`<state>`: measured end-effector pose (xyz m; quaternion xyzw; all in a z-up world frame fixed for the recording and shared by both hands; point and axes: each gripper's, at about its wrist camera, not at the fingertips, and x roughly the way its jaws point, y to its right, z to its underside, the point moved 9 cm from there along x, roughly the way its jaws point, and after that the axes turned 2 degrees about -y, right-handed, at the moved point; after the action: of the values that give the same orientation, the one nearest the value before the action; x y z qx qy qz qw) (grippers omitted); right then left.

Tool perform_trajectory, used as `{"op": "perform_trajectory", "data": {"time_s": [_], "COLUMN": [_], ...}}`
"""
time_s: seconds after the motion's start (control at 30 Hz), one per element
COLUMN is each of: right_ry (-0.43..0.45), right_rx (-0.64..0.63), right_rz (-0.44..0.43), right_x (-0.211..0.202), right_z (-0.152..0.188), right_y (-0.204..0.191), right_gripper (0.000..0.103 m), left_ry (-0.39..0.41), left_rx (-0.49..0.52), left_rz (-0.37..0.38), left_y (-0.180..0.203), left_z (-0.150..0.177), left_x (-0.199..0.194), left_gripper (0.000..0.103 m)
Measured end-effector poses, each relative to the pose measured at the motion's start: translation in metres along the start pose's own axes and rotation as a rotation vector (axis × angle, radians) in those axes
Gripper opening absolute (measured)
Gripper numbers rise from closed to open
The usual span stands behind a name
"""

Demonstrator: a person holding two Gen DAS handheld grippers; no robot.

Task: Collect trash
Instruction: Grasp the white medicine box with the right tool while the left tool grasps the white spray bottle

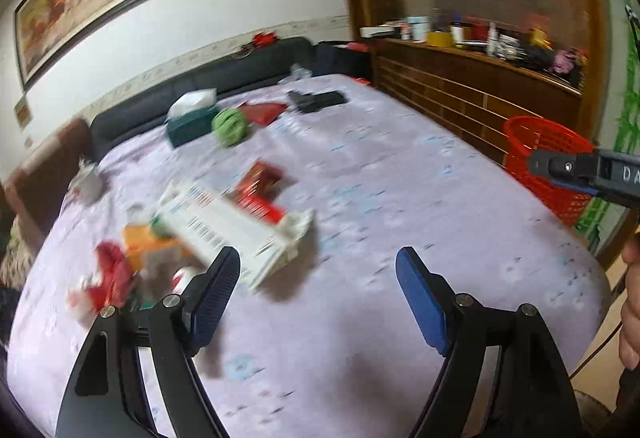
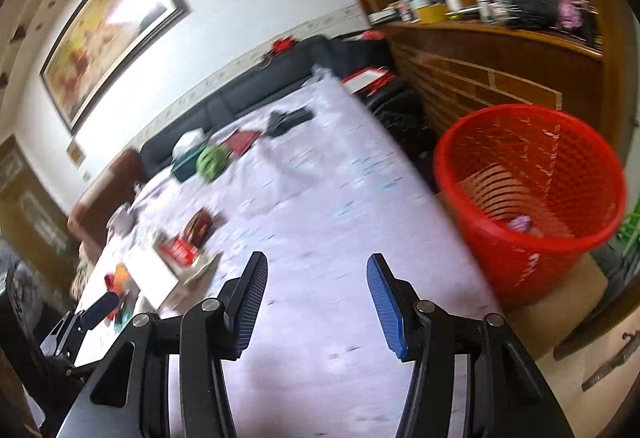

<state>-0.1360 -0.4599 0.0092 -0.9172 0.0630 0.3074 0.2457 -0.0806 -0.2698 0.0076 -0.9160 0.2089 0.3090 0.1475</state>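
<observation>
Trash (image 1: 240, 222) beyond left tongs (image 1: 318, 270)

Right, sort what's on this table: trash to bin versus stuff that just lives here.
For the job:
long white carton
red packets
red and orange wrappers
red mesh basket

Just lying about:
green tissue box
green ball
black pouch
red folder
</observation>
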Motion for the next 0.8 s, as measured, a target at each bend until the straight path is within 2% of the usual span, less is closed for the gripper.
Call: {"op": "perform_trajectory", "data": {"time_s": [0.23,0.5,0.57,0.7,0.73,0.8], "right_ry": [-0.062,-0.104,-0.114,-0.135,-0.139,-0.146], "right_rx": [-0.094,-0.159,-0.167,-0.178,-0.181,-0.191], "right_rz": [-0.03,-0.055,-0.065,-0.081,-0.083,-0.088], "right_x": [0.022,0.034,0.038,0.043,0.044,0.046], "right_z": [0.023,0.042,0.046,0.052,0.053,0.054], "right_y": [-0.054,-0.088,-0.093,-0.1,-0.102,-0.105], "right_gripper": [0.056,0.056,0.056,0.056,0.056,0.056], "left_ry": [-0.044,-0.109,-0.126,-0.172,-0.184,-0.203], "left_rx": [-0.135,-0.366,-0.394,-0.395,-0.391,-0.375], "left_rz": [-0.021,0.0,0.031,0.102,0.103,0.104], "left_y": [-0.06,-0.143,-0.148,-0.137,-0.134,-0.127], "left_z": [0.027,0.063,0.066,0.066,0.065,0.062], "left_x": [0.001,0.005,0.01,0.027,0.032,0.045], "left_gripper": [0.079,0.079,0.072,0.066,0.062,0.061]}}
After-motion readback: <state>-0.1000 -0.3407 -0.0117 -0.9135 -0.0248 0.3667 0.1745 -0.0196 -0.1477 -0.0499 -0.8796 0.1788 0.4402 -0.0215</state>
